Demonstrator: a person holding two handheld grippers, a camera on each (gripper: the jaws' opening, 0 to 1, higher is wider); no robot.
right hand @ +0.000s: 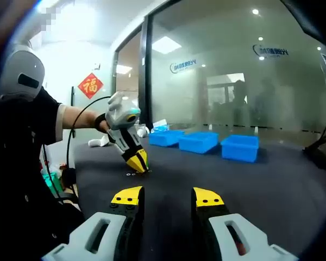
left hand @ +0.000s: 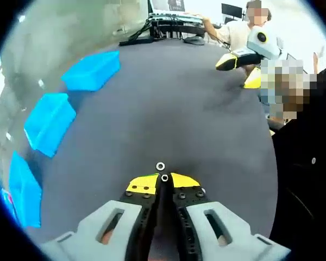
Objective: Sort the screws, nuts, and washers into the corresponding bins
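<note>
In the left gripper view my left gripper [left hand: 164, 182] is shut, its yellow tips pinching a small silver nut [left hand: 164, 178] right at the dark grey table [left hand: 168, 109]. Just beyond the tips a silver washer [left hand: 160, 166] lies flat. Three blue bins [left hand: 92, 70] [left hand: 49, 122] [left hand: 24, 190] curve along the table's left edge. The right gripper [left hand: 239, 69] hovers at the far right side, tips apart. In the right gripper view my right gripper [right hand: 168, 197] stands open with nothing between its fingers, above the table [right hand: 233, 185]. Ahead, the left gripper [right hand: 137, 161] points down onto the table beside small silver parts [right hand: 131, 174].
The blue bins [right hand: 165, 137] [right hand: 198, 141] [right hand: 240, 148] stand in a row at the far edge before a glass wall. A person's dark sleeve [right hand: 27, 141] is at the left. A seated person [left hand: 233, 32] and desk equipment [left hand: 174, 22] lie beyond the table.
</note>
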